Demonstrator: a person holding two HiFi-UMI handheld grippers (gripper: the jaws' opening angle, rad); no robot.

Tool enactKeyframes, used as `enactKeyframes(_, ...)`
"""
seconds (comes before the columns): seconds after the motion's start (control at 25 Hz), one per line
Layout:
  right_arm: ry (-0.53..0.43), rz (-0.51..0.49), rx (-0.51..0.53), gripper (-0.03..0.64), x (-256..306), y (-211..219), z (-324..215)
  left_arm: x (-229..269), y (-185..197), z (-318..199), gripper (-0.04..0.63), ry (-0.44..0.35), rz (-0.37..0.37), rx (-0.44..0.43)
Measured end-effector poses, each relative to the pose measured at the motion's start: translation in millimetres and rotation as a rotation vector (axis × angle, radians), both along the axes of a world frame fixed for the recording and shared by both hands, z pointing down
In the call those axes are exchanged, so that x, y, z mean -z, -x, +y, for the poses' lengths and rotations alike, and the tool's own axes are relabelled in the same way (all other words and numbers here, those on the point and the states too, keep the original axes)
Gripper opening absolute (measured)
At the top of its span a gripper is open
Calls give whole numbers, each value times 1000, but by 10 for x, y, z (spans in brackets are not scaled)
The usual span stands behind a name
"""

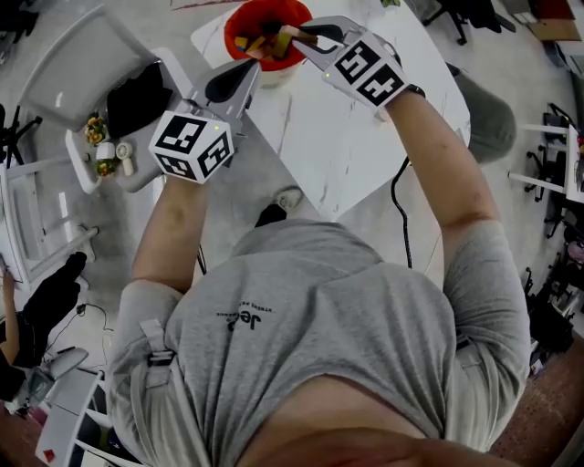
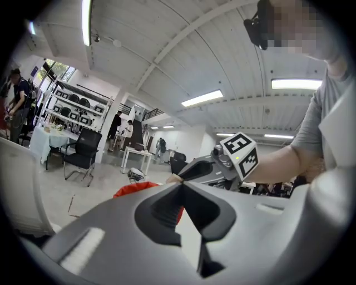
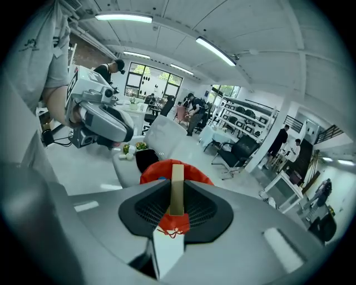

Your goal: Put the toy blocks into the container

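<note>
We count one white counter (image 1: 347, 137), and on it one red container (image 1: 234, 27) that sits close to the counter's edge. A clumsy nudge could push it off, and the left gripper (image 2: 181, 186), its fingers pressed together on nothing, hangs just beside the rim. There are two grippers in all. The right gripper (image 1: 294, 38) hovers over the container with its fingers pinching one long tan block (image 3: 177, 189). If the block is let go off-centre, we judge it could clip the rim and bounce onto the counter or the floor. Several coloured blocks already lie inside, too jumbled to count.
</note>
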State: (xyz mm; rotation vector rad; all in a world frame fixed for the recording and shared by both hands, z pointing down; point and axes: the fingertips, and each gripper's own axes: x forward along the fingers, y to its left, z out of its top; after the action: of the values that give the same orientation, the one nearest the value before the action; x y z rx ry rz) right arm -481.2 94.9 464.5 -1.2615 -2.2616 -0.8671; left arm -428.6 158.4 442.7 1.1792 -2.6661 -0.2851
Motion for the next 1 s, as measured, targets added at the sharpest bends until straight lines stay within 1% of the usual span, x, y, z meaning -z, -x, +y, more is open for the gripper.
enactKeyframes(0.16,-18,-22,2,74,8,225,147,50,104,43,48,2,-7,11)
enactKeyframes(0.28,-4,-3,21,82,-40,314,275,69,150,78,49,-1,-12,22)
enactKeyframes(0.32,14,11,28,157,-47,327,317,66,159,89,48,-2,-12,25)
enactKeyframes(0.36,34,21,32,247,-40,336,351,62,166,100,49,-3,-12,27)
enactKeyframes(0.4,53,24,35,286,-20,344,373,58,173,107,48,-4,-11,29)
enactKeyframes(0.44,67,20,37,301,5,352,379,57,179,111,48,-5,-9,30)
enactKeyframes(0.56,75,11,33,310,38,357,326,57,193,99,49,-9,-8,26)
enactKeyframes(0.72,84,22,-1,310,32,322,152,69,192,1,49,-11,-7,5)
enactKeyframes(0.88,104,17,-58,310,74,281,-158,106,169,-228,49,-14,-15,-42)
enactKeyframes(1.0,135,20,-125,310,96,226,-523,100,130,-487,48,-18,-16,-96)
